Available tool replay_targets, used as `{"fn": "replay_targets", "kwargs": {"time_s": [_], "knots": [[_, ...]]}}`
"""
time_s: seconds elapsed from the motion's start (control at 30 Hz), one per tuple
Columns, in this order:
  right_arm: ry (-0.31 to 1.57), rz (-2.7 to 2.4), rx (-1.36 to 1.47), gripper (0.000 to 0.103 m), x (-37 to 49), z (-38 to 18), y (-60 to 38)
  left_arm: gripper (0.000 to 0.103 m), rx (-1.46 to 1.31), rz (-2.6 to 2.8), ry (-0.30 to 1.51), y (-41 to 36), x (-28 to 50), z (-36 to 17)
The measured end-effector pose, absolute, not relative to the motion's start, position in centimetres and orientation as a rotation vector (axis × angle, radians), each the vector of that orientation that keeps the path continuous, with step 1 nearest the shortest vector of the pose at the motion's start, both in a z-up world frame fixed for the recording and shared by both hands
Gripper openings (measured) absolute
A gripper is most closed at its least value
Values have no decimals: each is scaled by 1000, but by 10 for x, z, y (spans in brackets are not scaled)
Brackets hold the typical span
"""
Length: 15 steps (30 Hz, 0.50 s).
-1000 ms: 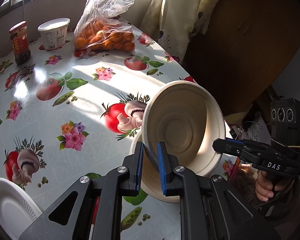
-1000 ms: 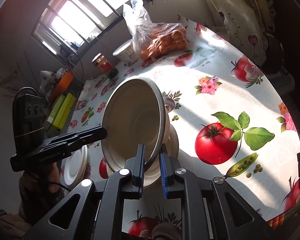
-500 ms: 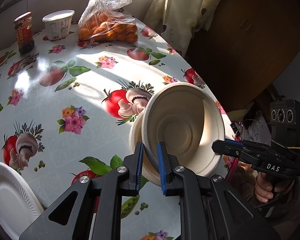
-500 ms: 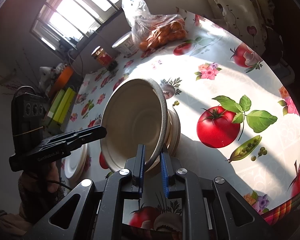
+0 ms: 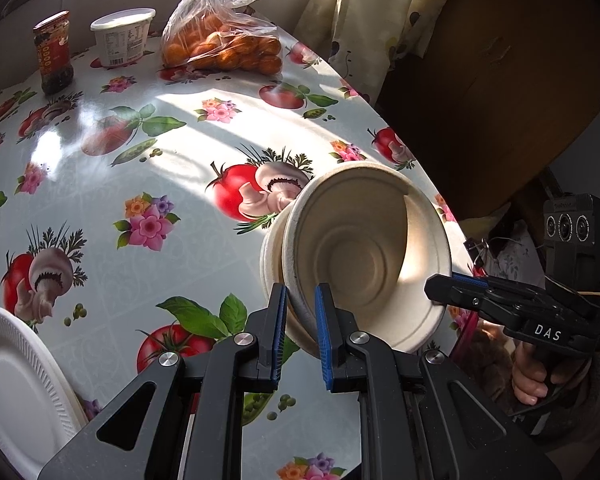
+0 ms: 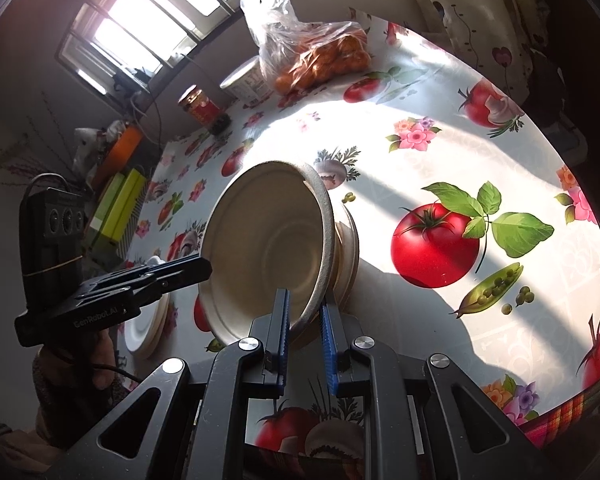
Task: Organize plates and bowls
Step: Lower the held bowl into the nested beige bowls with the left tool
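A: Report both claws.

B: My left gripper (image 5: 301,312) is clenched on the near rim of the beige moulded-fibre bowl (image 5: 364,256). My right gripper (image 6: 303,312) grasps the same bowl's rim on the opposite side. The bowl is tilted, its opening facing my cameras.

A: Bowl position?

B: It sits partly nested in a second beige fibre bowl (image 5: 271,256) that stands on the round table with the glossy fruit-print cloth (image 5: 112,184), near the table's right edge.

A: Open room?

B: The cloth is open between the bowls and the clear bag of oranges (image 5: 224,44) at the far edge. A white ribbed foam plate (image 5: 16,384) lies at the near left edge, well apart.
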State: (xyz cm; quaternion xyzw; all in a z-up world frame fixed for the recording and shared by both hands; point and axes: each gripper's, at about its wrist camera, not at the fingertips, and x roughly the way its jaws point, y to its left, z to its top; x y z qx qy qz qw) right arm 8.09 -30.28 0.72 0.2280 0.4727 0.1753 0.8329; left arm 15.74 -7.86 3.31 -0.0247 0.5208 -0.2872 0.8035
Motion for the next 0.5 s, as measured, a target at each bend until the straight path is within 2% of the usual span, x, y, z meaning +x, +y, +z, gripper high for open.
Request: {"fn": "replay_targets", "kwargs": {"time_s": [0.5], "knots": [[1014, 348, 453, 16, 83, 5, -302, 15, -54, -614, 1111, -79, 157, 34]]}}
